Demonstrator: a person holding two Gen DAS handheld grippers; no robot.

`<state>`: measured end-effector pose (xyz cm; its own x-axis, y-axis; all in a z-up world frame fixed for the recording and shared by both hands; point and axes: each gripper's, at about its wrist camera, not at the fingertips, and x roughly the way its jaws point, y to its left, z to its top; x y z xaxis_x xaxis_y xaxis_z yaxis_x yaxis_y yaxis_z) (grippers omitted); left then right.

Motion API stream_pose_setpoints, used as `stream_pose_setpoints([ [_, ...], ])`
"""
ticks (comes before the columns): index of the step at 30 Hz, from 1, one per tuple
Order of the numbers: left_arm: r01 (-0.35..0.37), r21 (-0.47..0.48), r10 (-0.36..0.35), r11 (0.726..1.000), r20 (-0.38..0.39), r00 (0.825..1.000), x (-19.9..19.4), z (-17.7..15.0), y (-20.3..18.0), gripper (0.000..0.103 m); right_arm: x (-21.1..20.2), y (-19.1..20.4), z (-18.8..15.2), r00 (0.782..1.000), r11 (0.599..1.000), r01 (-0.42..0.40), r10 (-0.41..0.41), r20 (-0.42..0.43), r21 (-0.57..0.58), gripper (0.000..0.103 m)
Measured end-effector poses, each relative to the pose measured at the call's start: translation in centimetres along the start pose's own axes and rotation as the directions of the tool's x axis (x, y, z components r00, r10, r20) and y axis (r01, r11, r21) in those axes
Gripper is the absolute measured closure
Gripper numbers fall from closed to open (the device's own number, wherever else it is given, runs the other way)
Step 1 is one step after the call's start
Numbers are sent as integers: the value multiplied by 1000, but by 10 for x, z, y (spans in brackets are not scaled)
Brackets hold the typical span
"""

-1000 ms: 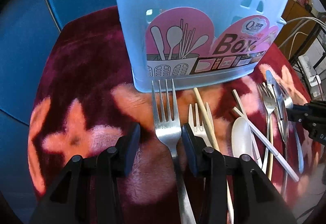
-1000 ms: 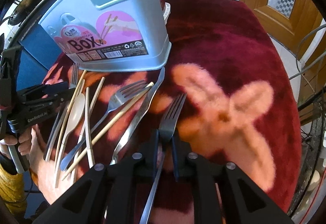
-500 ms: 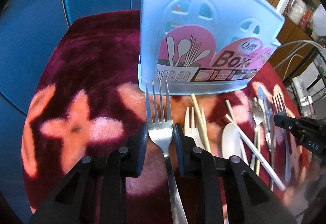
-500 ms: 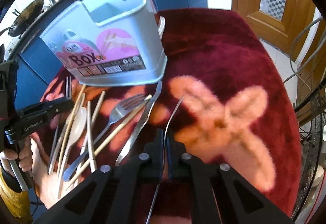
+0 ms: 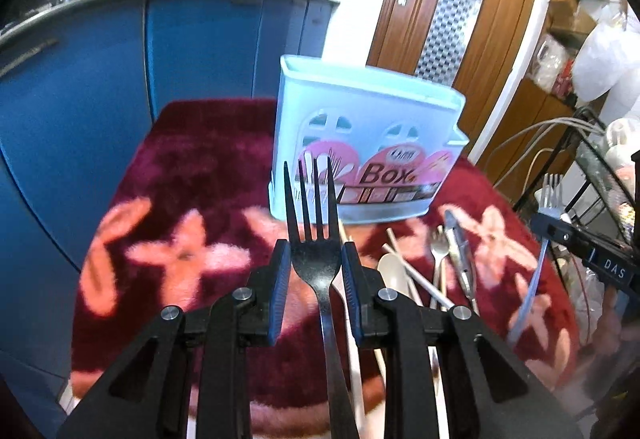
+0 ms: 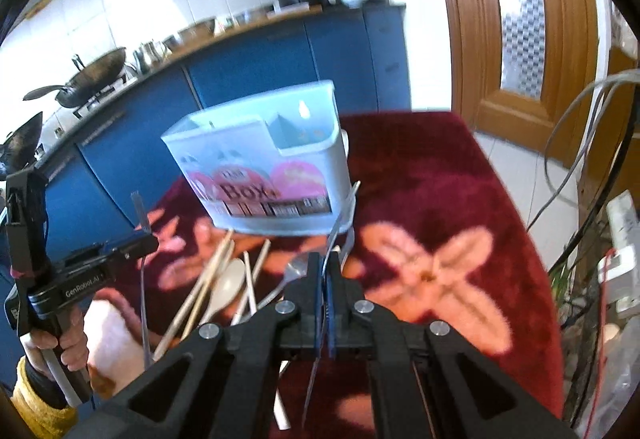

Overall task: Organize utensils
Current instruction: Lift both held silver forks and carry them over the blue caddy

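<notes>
Transport is the step in hand: two forks are held clear of the tabletop (image 5: 192,143) and are to be carried to the blue utensil box (image 5: 360,143). The left gripper (image 5: 316,279) is closed on the broad neck of a dark fork (image 5: 310,223), tines pointing up and away toward the box; its jaws have just been closing, with this fork between them. The right gripper (image 6: 324,279) is pinched almost fully shut on a second fork (image 6: 334,235) held edge-on, so that only a thin curved line is seen; its jaws too have just been closing on it.

The box stands at the far middle of the red flowered cloth, its top open and divided into compartments in the right wrist view. Next, each fork would likely have to be brought above the rim and tipped so that it drops into a compartment; which one is meant cannot be told.

Between the grippers and the box lie the remaining pieces: a pale spoon (image 6: 226,283), chopsticks (image 6: 208,279) and a metal fork (image 5: 439,247), some touching the box's foot. Room is open above the box. To the right the tabletop edge is near, with cables and a wire rack beyond it; blue cabinets close off the far side.
</notes>
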<state>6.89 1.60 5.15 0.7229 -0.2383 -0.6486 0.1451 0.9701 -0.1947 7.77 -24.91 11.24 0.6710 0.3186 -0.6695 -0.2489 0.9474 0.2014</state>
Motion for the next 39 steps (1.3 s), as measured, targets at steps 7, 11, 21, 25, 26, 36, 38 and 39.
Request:
stream_pose_setpoints([
  [7,23,-4,-22,1000,95,995,-35,5,1,78,-29,16,16,993,999,26,-22,118,-31,100],
  [11,36,-2,-35,999,153,988,-57,13,0,78,-39,24,24,988,998,39,-30,153,-50,100],
  [21,55,38,-62,998,246,967,-89,55,-11,78,-54,34,60,974,995,61,-42,223,-77,100],
  [25,52,46,-63,998,283,957,-102,83,-15,78,-56,36,75,970,994,65,-44,237,-82,100],
  [26,47,50,-59,998,293,954,-105,90,-15,78,-55,36,78,970,994,65,-44,238,-83,100],
  [36,-17,41,2,999,348,938,-100,170,-18,78,-43,39,116,964,991,94,-66,259,-99,100],
  [38,-27,39,11,999,348,937,-89,179,-16,78,-38,38,125,962,990,106,-80,261,-90,100],
  [39,-35,37,20,999,346,938,-83,183,-16,78,-35,36,128,962,990,106,-80,260,-88,100],
])
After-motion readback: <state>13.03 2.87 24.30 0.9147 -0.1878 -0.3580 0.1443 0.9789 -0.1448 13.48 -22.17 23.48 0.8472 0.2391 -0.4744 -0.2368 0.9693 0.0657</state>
